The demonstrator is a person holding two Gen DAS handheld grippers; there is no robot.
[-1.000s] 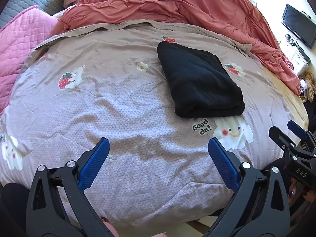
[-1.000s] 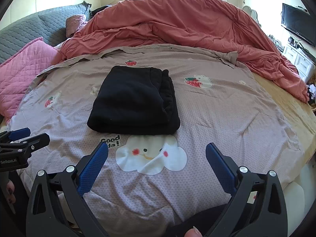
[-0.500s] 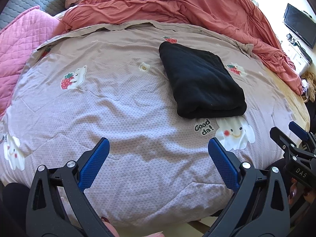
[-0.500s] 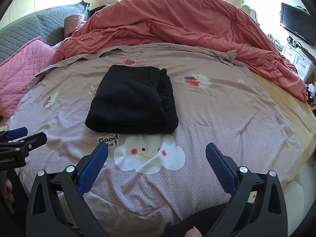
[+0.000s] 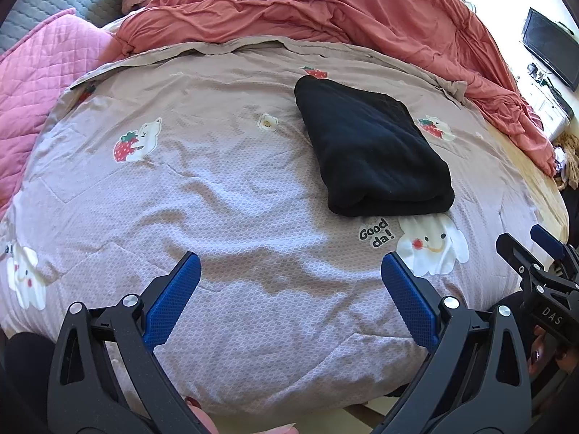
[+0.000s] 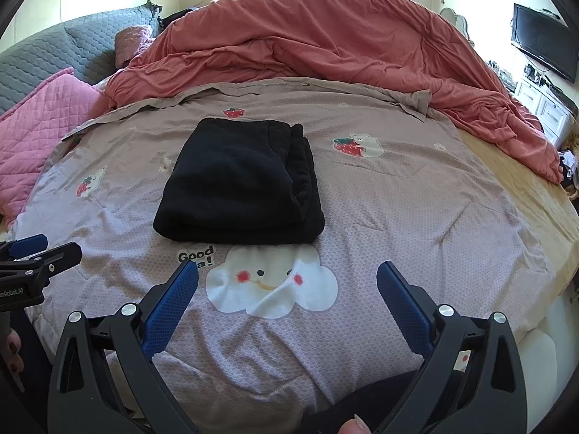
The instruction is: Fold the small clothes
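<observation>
Black garment [image 6: 239,184] lies folded on the mauve quilt [image 6: 380,224], far of both tongs. Left gripper [image 5: 289,278] and right gripper [image 6: 287,285]: jaws spread, empty. Fold interior hidden.

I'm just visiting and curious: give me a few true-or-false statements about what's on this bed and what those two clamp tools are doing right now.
1. The black garment lies folded on the quilt. True.
2. The left gripper is clamped on the garment. False: it is open, short of the garment.
3. The right gripper is open and empty. True.
4. The garment covers the cloud print. False: it lies just beyond the print.
5. The red duvet is spread flat. False: it is bunched up behind the quilt.
</observation>
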